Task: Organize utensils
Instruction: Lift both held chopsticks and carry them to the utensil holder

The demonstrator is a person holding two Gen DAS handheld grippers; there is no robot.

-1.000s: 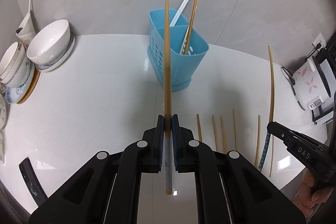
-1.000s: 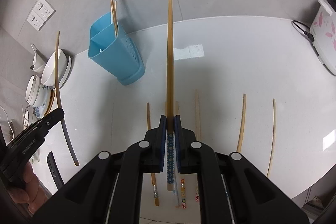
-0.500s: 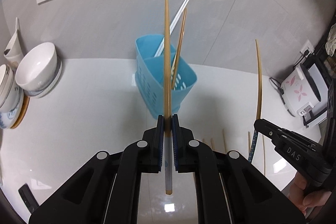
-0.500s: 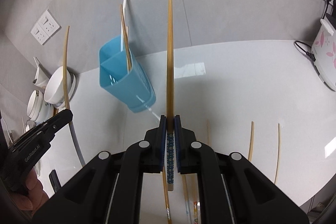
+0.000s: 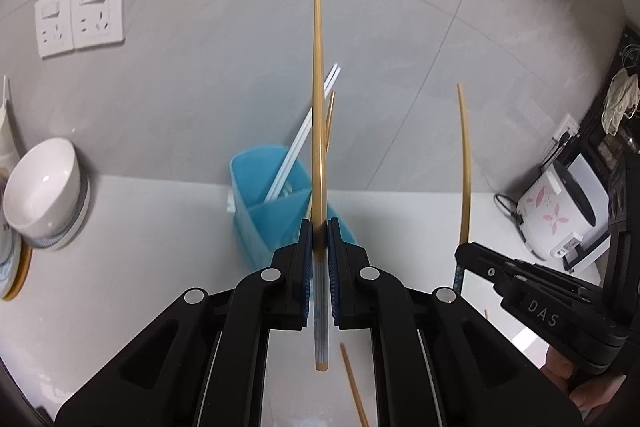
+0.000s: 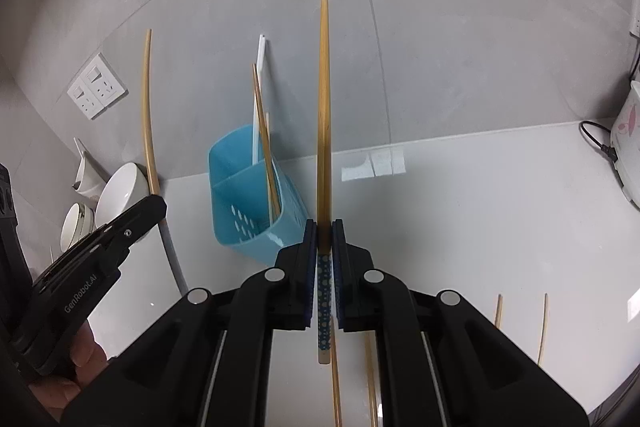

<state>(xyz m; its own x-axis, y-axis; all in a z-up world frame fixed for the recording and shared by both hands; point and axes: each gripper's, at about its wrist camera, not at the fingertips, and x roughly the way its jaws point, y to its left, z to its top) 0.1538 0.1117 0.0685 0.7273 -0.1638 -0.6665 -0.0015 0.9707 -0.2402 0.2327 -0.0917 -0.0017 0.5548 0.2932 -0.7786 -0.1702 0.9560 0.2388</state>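
My left gripper [image 5: 319, 231] is shut on a wooden chopstick [image 5: 318, 131] with a grey handle end, held upright in front of the blue utensil holder [image 5: 267, 215]. My right gripper [image 6: 323, 233] is shut on another wooden chopstick [image 6: 323, 115] with a blue dotted handle end, to the right of the holder [image 6: 248, 211]. The holder stands on the white counter by the wall and has a white chopstick [image 5: 304, 131] and a wooden one [image 6: 262, 131] in it. Each gripper shows in the other's view: right gripper [image 5: 464, 251], left gripper [image 6: 158, 205]. Several loose chopsticks [image 6: 542, 331] lie on the counter.
Stacked white bowls [image 5: 40, 187] and plates sit at the left of the counter. A white rice cooker [image 5: 556, 215] with a cord stands at the right. Wall sockets [image 5: 78, 19] are on the grey tiled wall behind.
Both grippers have risen and tilted up with their chopsticks, and have come nearer the blue holder. The loose chopsticks on the counter have slid down out of most of both views.
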